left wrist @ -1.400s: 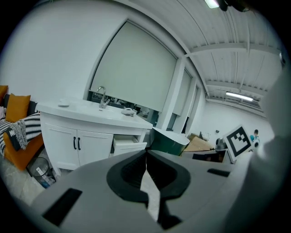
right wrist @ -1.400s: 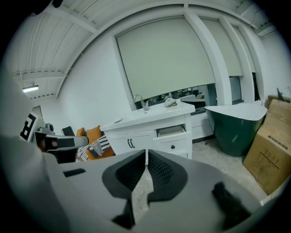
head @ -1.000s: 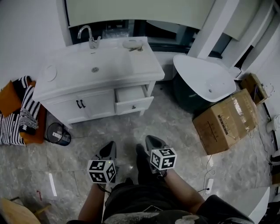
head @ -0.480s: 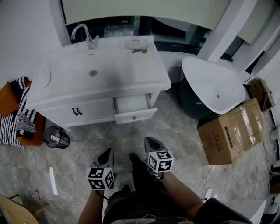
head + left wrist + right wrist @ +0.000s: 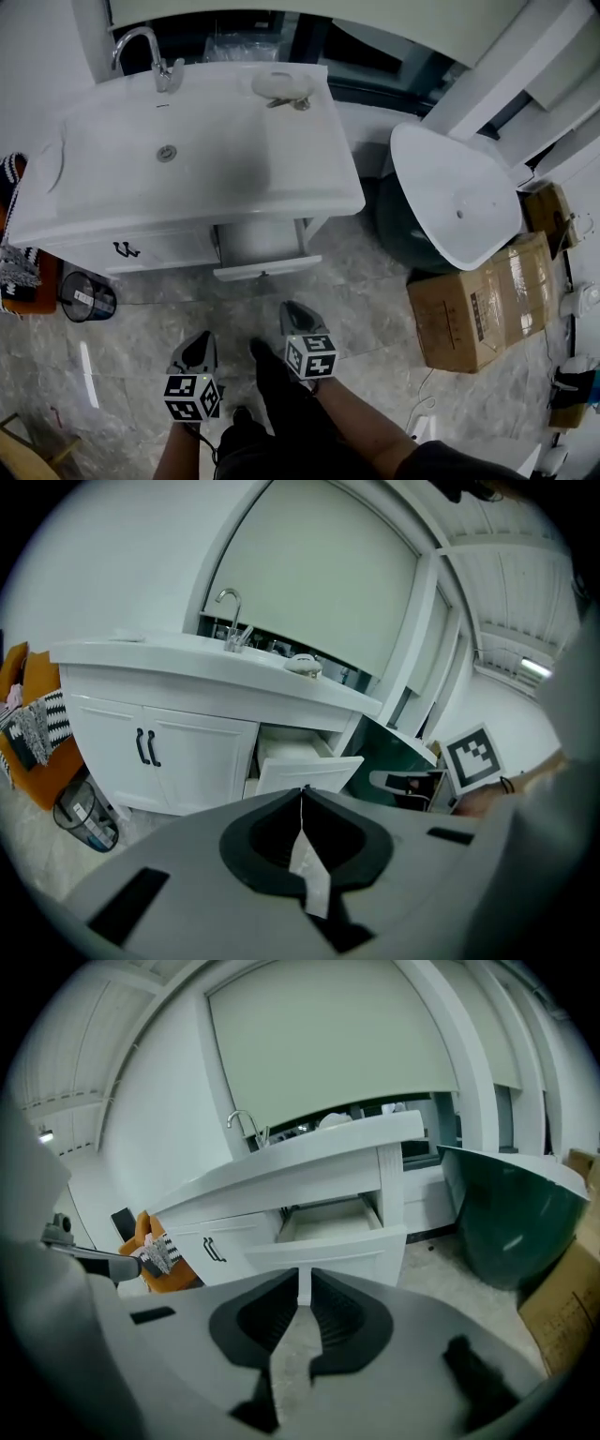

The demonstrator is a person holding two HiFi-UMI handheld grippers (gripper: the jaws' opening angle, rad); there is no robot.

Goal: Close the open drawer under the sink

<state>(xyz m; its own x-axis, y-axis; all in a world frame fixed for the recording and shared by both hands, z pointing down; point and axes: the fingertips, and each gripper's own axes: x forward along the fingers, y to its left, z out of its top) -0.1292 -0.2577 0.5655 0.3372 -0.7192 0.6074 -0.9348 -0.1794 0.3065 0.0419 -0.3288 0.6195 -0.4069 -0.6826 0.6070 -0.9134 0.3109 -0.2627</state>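
Note:
Under the white sink top (image 5: 187,150) the vanity's right-hand drawer (image 5: 265,255) stands pulled out, its inside bare. In the left gripper view the drawer (image 5: 302,764) shows just beyond the jaws; in the right gripper view its front (image 5: 330,1249) lies straight ahead. My left gripper (image 5: 199,341) hangs over the floor, a short way in front of the cupboard doors, shut and holding nothing. My right gripper (image 5: 292,310) points at the drawer front from a little way off, also shut and empty. Neither touches the drawer.
A dark green tub with a white rim (image 5: 450,202) stands right of the vanity, with a cardboard box (image 5: 478,300) in front of it. A small waste bin (image 5: 84,298) and striped cloth (image 5: 13,267) sit at the left. A tap (image 5: 155,58) rises at the sink's back.
The head view has come closer to the vanity, and both grippers have advanced toward it and sunk. The drawer stays open as before. Both grippers remain shut.

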